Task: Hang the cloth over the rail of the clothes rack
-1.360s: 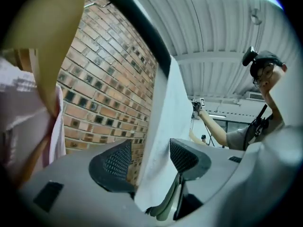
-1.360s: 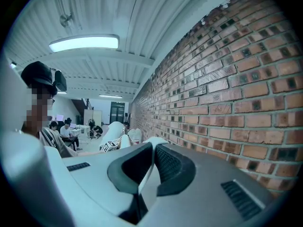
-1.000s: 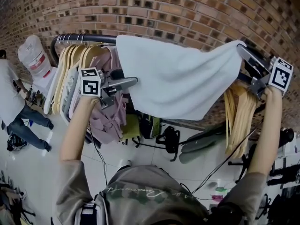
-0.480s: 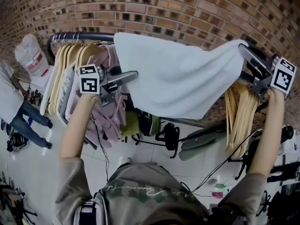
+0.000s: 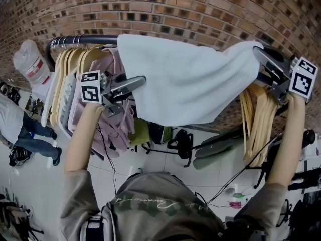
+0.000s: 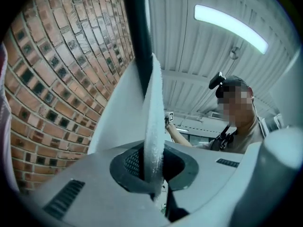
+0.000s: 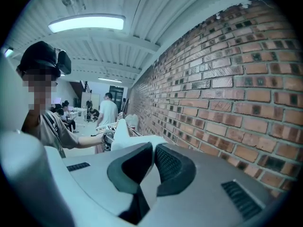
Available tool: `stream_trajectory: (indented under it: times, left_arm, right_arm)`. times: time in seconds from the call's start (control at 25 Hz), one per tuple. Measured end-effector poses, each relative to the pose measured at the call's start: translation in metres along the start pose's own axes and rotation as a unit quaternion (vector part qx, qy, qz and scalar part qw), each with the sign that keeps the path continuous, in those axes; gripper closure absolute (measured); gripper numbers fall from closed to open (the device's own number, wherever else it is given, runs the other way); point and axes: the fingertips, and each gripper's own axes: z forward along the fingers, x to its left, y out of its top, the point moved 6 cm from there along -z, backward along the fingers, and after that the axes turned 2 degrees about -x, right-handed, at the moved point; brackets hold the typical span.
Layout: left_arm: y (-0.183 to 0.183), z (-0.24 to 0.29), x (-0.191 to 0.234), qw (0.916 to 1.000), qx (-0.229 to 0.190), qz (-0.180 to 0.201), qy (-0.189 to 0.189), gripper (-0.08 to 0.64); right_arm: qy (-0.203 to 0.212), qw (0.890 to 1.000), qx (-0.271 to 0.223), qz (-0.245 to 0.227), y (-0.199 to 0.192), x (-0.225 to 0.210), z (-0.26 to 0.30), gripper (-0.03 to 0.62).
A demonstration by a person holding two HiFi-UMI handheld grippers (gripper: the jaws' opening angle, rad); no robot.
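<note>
A white cloth (image 5: 190,79) lies draped over the dark rail (image 5: 85,39) of the clothes rack and hangs down on the near side. My left gripper (image 5: 143,79) is at the cloth's left edge. In the left gripper view its jaws (image 6: 154,167) are shut on that edge (image 6: 154,117), with the rail (image 6: 137,32) running up behind. My right gripper (image 5: 257,51) is shut on the cloth's upper right corner, up by the rail. In the right gripper view the pads (image 7: 154,148) meet on a white fold of cloth (image 7: 137,138).
Wooden hangers (image 5: 70,79) and a pink garment (image 5: 118,124) hang left of the cloth, and more hangers (image 5: 256,124) at its right. A brick wall (image 5: 175,9) stands close behind the rack. A person (image 5: 15,124) is at far left. Bags and cables lie on the floor.
The left gripper's jaws have closed on the cloth's left edge. The right gripper keeps its hold on the right corner.
</note>
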Motion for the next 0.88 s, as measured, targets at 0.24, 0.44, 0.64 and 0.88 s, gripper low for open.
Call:
stream_trajectory:
  times: [0.24, 0.44, 0.64, 0.88]
  left_arm:
    - [0.006, -0.005, 0.0, 0.999, -0.039, -0.016, -0.011, 0.54]
    - [0.009, -0.004, -0.001, 0.9963, -0.072, -0.036, -0.03, 0.54]
    - [0.015, -0.002, -0.005, 0.9947, -0.088, -0.034, -0.041, 0.54]
    - [0.015, -0.003, -0.006, 0.995, -0.089, -0.021, -0.04, 0.54]
  right_arm:
    - [-0.019, 0.999, 0.029, -0.03, -0.005, 0.002, 0.002, 0.571]
    - [-0.017, 0.999, 0.027, -0.038, -0.007, 0.006, -0.002, 0.569]
    - [-0.023, 0.998, 0.027, -0.045, -0.008, 0.01, -0.006, 0.517]
    - [-0.034, 0.997, 0.03, -0.058, -0.012, 0.015, -0.012, 0.514]
